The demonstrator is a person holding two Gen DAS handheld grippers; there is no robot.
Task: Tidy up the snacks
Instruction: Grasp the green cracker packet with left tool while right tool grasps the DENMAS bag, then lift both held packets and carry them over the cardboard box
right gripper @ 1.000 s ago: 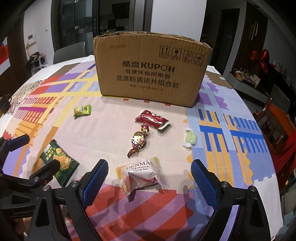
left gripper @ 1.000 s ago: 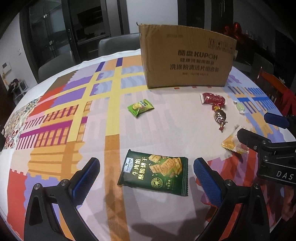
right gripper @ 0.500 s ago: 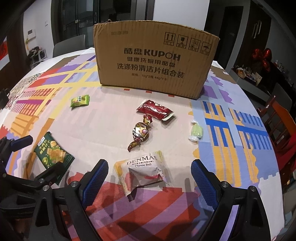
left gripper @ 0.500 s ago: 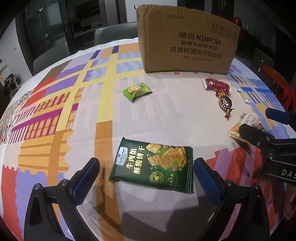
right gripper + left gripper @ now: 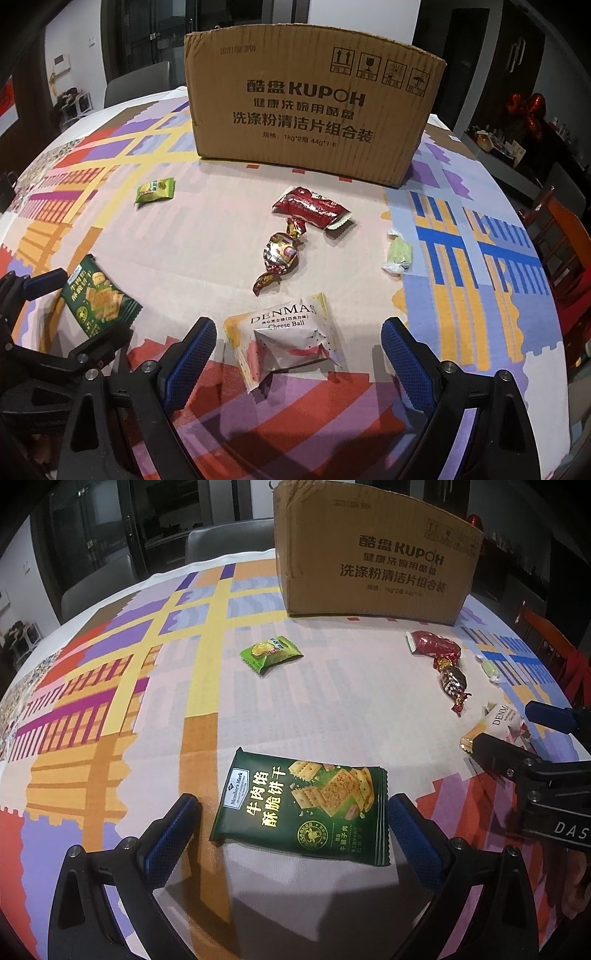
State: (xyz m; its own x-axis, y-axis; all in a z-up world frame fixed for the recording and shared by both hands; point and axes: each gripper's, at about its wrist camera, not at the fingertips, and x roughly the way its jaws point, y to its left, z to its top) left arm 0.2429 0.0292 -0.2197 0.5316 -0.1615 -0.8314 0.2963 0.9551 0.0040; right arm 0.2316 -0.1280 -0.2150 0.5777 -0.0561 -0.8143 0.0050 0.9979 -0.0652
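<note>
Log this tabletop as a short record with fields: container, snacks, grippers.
container: cardboard box, upright at the far side of the table
snacks on cloth: green cracker pack, Cheese Ball pack, small green packet, red wrapper, foil candy, pale green candy
left gripper: open, straddling cracker pack
right gripper: open, straddling Cheese Ball pack

My left gripper (image 5: 291, 819) tilts steeply downward, its two black arms spread wide and the blue ridged pads (image 5: 171, 829) facing each other across an open gap. My right gripper (image 5: 295, 347) tilts down the same way, jaws equally wide, blue pads (image 5: 404, 354) well apart and pressing on nothing. The two sit side by side, each visible at the edge of the other's view.
</note>
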